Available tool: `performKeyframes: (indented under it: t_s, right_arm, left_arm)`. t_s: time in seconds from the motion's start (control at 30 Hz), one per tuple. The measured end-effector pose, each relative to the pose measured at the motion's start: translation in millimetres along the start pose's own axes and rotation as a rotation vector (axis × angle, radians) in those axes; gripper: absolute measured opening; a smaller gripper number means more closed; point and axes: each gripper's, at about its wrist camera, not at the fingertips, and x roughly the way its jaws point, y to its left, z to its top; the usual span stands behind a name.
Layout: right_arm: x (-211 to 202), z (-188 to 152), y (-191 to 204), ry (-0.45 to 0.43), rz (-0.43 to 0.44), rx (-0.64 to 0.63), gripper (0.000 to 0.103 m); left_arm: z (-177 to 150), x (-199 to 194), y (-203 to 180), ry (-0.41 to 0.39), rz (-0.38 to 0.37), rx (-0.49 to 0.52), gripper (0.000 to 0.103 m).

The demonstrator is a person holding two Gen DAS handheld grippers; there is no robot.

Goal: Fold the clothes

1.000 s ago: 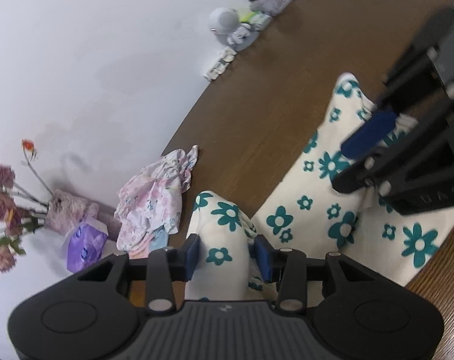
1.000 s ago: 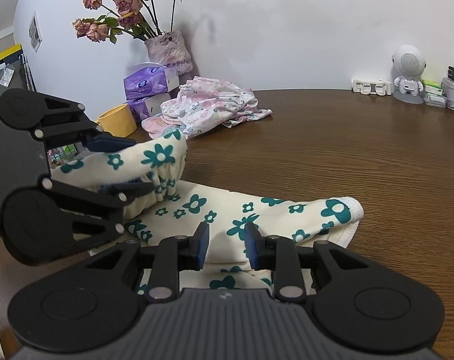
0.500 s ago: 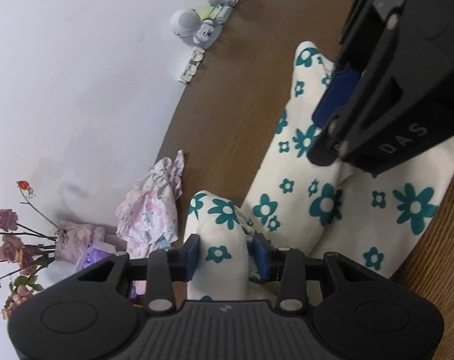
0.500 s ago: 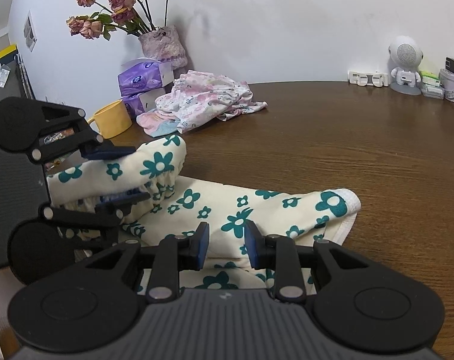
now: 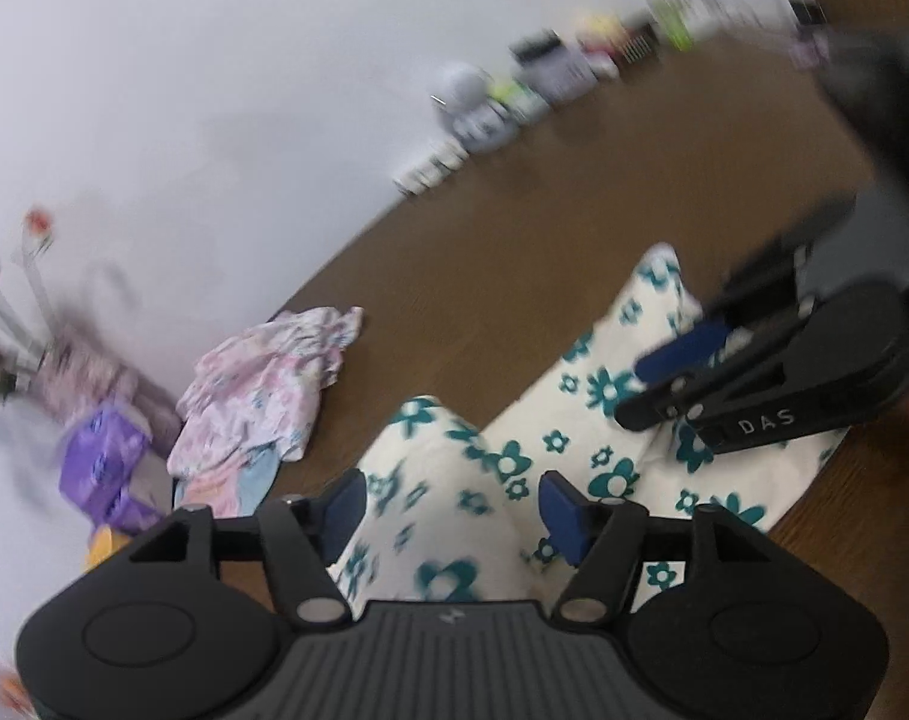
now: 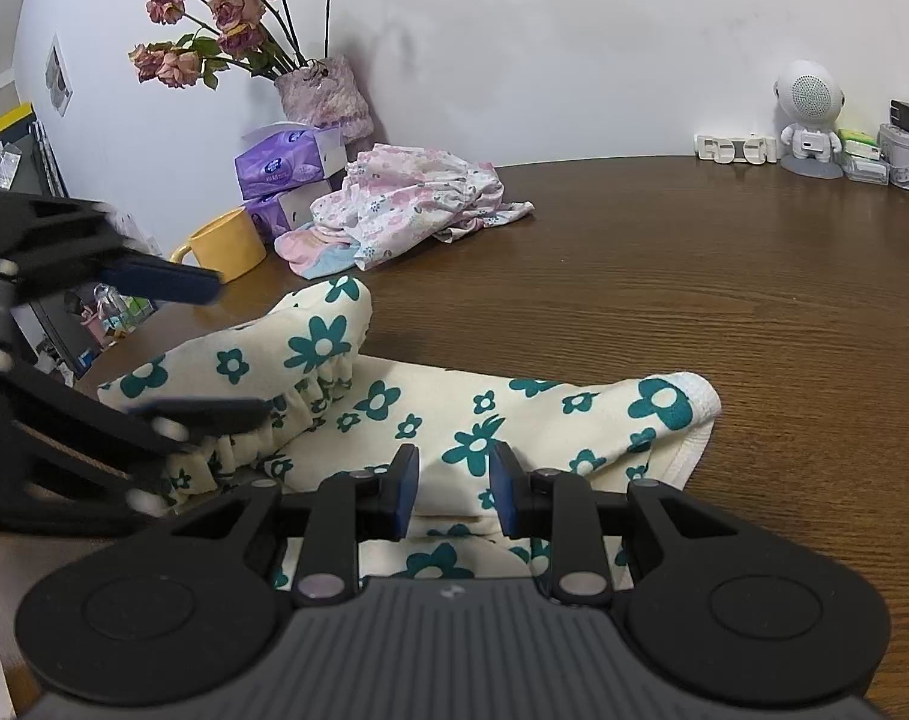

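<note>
A cream garment with teal flowers (image 6: 430,414) lies partly folded on the brown table (image 6: 694,276); it also shows in the left wrist view (image 5: 598,396). My left gripper (image 5: 451,510) is open, its blue pads wide apart either side of the folded waistband end (image 5: 436,480), which rests on the cloth. It appears in the right wrist view (image 6: 202,348) at the left, jaws spread over the elastic waistband. My right gripper (image 6: 454,492) holds a raised fold of the garment between its pads; it shows in the left wrist view (image 5: 664,384).
A crumpled pink floral garment (image 6: 406,204) lies at the back of the table. A yellow mug (image 6: 226,246), purple tissue packs (image 6: 286,162) and a vase of dried roses (image 6: 322,96) stand at the back left. A small white robot figure (image 6: 811,114) and boxes stand at the back right.
My left gripper has opened and let go of the waistband end, which now lies on the garment. The left view is blurred from motion. The right gripper stays shut on its fold.
</note>
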Motion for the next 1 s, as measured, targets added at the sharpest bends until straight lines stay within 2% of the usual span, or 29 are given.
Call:
performKeyframes:
  t_s: [0.07, 0.17, 0.23, 0.33, 0.43, 0.53, 0.6, 0.73, 0.8, 0.9, 1.0]
  right_arm:
    - [-0.4, -0.1, -1.6, -0.002, 0.005, 0.008, 0.026]
    - [-2.9, 0.0, 0.3, -0.012, 0.005, 0.010, 0.027]
    - [-6.9, 1.6, 3.5, -0.029, 0.041, 0.048, 0.027]
    - [-13.8, 4.6, 8.8, -0.058, 0.108, 0.120, 0.027]
    - [-17.9, 8.2, 14.9, -0.079, 0.180, 0.198, 0.033]
    - [-6.1, 14.5, 26.0, -0.055, 0.274, 0.309, 0.038]
    - [5.3, 20.6, 35.0, -0.030, 0.301, 0.368, 0.039]
    - [21.8, 33.0, 51.5, -0.002, 0.249, 0.416, 0.046]
    - [27.0, 34.6, 55.2, 0.011, 0.210, 0.425, 0.046]
    - [27.9, 28.8, 54.9, 0.022, 0.167, 0.430, 0.044]
    - [27.5, 19.2, 53.2, 0.021, 0.131, 0.428, 0.037]
  left_arm:
    - [-14.7, -17.6, 17.5, -0.035, 0.001, -0.085, 0.070]
    - [-48.8, -37.1, 39.6, -0.063, 0.019, -0.193, 0.071]
    - [-72.2, -41.9, 46.5, -0.065, 0.016, -0.242, 0.072]
    - [-94.6, -37.4, 49.9, -0.061, -0.025, -0.284, 0.072]
    - [-117.1, -32.9, 53.3, -0.057, -0.067, -0.325, 0.072]
    - [-127.9, -25.0, 55.5, -0.066, -0.089, -0.345, 0.072]
    - [-128.6, -20.7, 55.7, -0.081, -0.093, -0.343, 0.072]
    - [-132.5, -13.1, 58.8, -0.121, -0.135, -0.360, 0.072]
    - [-135.0, -13.7, 65.1, -0.155, -0.155, -0.399, 0.072]
    - [-138.1, -13.1, 81.8, -0.212, -0.213, -0.506, 0.072]
    - [-138.3, -6.1, 97.9, -0.248, -0.290, -0.623, 0.069]
